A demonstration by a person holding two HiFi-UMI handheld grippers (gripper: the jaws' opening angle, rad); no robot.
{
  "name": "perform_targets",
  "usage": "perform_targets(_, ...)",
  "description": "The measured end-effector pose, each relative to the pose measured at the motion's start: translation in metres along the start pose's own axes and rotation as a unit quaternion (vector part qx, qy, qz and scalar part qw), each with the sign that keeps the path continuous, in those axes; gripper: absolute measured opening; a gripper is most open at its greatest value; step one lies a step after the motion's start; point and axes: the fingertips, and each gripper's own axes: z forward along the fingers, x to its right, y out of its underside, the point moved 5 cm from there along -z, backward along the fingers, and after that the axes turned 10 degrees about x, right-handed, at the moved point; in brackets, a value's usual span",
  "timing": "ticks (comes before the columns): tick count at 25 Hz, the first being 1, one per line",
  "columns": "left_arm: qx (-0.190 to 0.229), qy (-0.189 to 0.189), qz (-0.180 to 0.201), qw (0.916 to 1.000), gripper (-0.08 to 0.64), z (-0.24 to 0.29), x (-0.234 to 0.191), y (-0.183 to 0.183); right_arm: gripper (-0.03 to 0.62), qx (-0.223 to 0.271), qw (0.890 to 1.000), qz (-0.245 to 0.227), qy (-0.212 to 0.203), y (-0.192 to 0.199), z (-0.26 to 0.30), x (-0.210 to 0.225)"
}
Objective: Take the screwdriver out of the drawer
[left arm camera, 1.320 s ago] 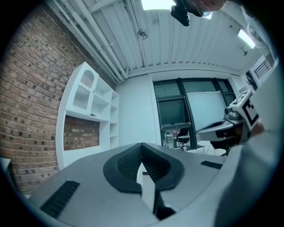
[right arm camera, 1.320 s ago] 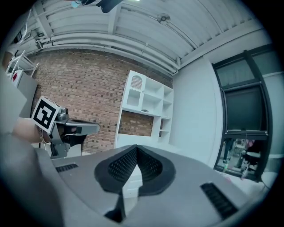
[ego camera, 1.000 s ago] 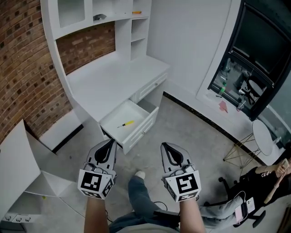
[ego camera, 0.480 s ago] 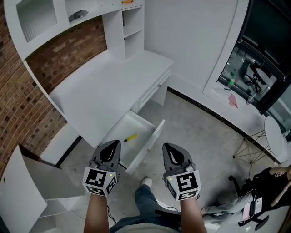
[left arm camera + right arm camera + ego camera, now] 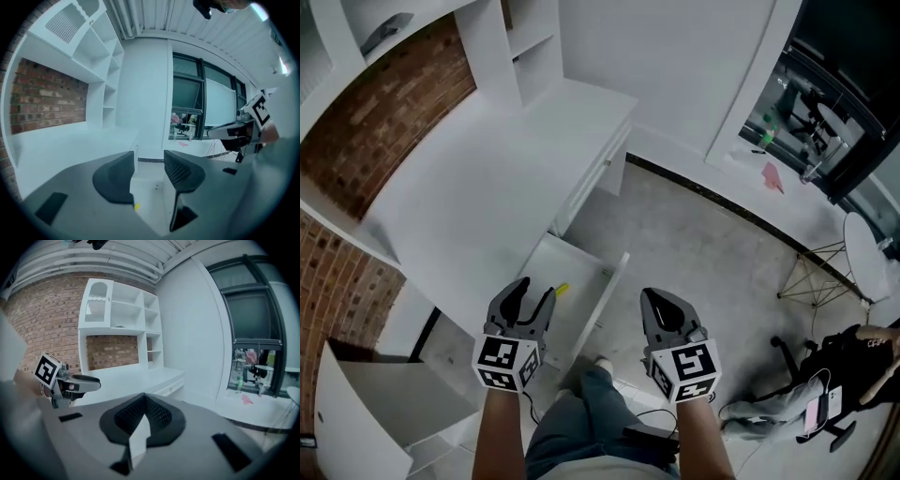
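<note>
The yellow-handled screwdriver [image 5: 560,290] lies inside the open white drawer [image 5: 600,292] under the desk. Only a sliver of its yellow handle [image 5: 136,206] shows in the left gripper view, below the left jaw. My left gripper [image 5: 534,292] hovers over the drawer's near end, just left of the screwdriver. Its jaws are opening and nothing is between them [image 5: 147,164]. To the right of the drawer front, over the floor, my right gripper [image 5: 660,298] stays shut and empty, its jaws together [image 5: 142,405].
The white desk [image 5: 478,178] runs along the brick wall [image 5: 384,122], with white shelves [image 5: 525,47] at its far end. A second drawer front [image 5: 586,183] stays closed. Dark windows [image 5: 834,84], a wire-legged stool [image 5: 853,253] and a seated person [image 5: 848,370] are at the right.
Both grippers have moved forward and down toward the open drawer. The left gripper's jaws have gone from shut to open. The right gripper has stayed shut.
</note>
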Motion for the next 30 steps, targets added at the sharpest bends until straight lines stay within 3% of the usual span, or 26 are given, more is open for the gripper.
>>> perform_targets(6, -0.058, 0.035, -0.010, 0.9977, 0.208, 0.028, -0.008, 0.040, 0.009, -0.036, 0.996, 0.060, 0.048, 0.042, 0.013, 0.009)
perform_targets(10, -0.116, 0.061, -0.011, 0.9913, 0.200, 0.045, -0.015, 0.083, 0.009, -0.078, 0.991, 0.077, 0.077, 0.075, 0.019, 0.009)
perform_targets(14, -0.186, 0.084, 0.010, 0.9789, 0.199, 0.059, -0.018, 0.136, 0.009, -0.115, 0.985, 0.091, 0.094, 0.119, 0.017, 0.005)
perform_targets(19, -0.254, 0.086, 0.005, 0.9634, 0.190, 0.077, -0.031, 0.195, 0.009, -0.154, 0.974, 0.116, 0.117, 0.171, 0.014, 0.000)
perform_targets(30, -0.357, 0.100, 0.004, 0.9288, 0.187, 0.104, -0.061, 0.288, 0.009, -0.198, 0.952, 0.166, 0.167, 0.246, 0.028, -0.003)
